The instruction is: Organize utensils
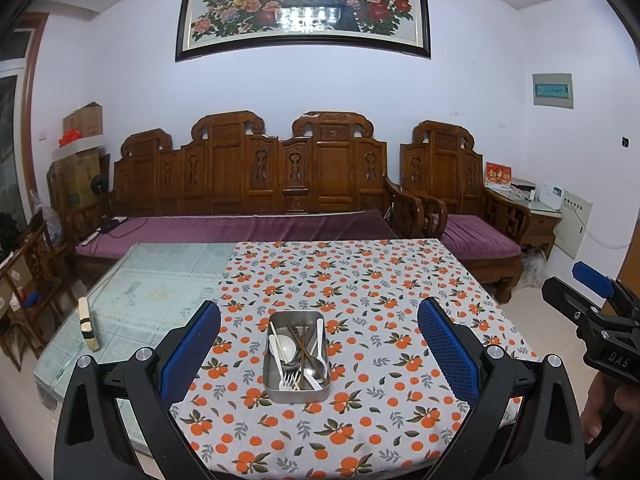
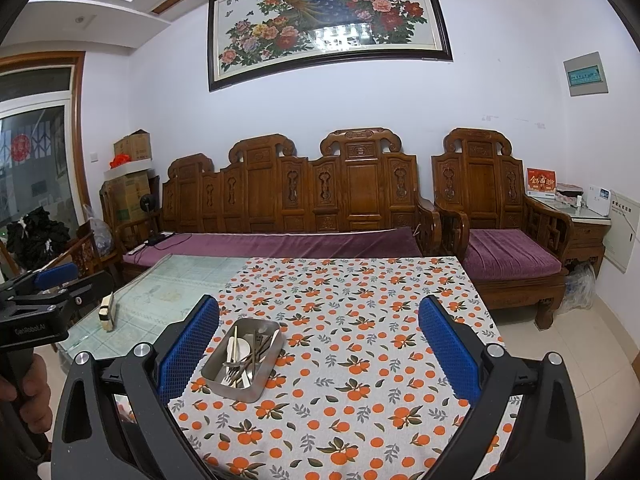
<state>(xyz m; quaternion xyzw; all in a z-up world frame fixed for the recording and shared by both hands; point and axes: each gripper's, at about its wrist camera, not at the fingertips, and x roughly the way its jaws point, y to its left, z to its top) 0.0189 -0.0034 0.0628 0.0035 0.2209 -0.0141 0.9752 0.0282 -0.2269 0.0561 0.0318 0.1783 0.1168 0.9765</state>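
A steel tray (image 1: pixel 272 390) stands on the orange-print tablecloth (image 1: pixel 380 300), holding mixed utensils: a white spoon (image 1: pixel 286 346), dark chopsticks (image 1: pixel 302 342), a fork (image 1: pixel 292 374) and a metal spoon (image 1: pixel 318 364). My left gripper (image 1: pixel 320 344) is open and empty, held back above the table's near edge, the tray framed between its blue pads. In the right wrist view the tray (image 2: pixel 256 394) lies left of centre. My right gripper (image 2: pixel 320 344) is open and empty, to the tray's right. Each gripper shows in the other's view, at the right edge of the left wrist view (image 1: pixel 596 312) and the left edge of the right wrist view (image 2: pixel 48 300).
The cloth covers the table's right part; bare glass tabletop (image 1: pixel 160 280) lies left, with a small wooden block (image 1: pixel 88 324) at its left edge. A carved wooden sofa (image 1: pixel 256 184) and armchair (image 1: pixel 460 184) stand behind the table. Tiled floor (image 1: pixel 532 300) lies to the right.
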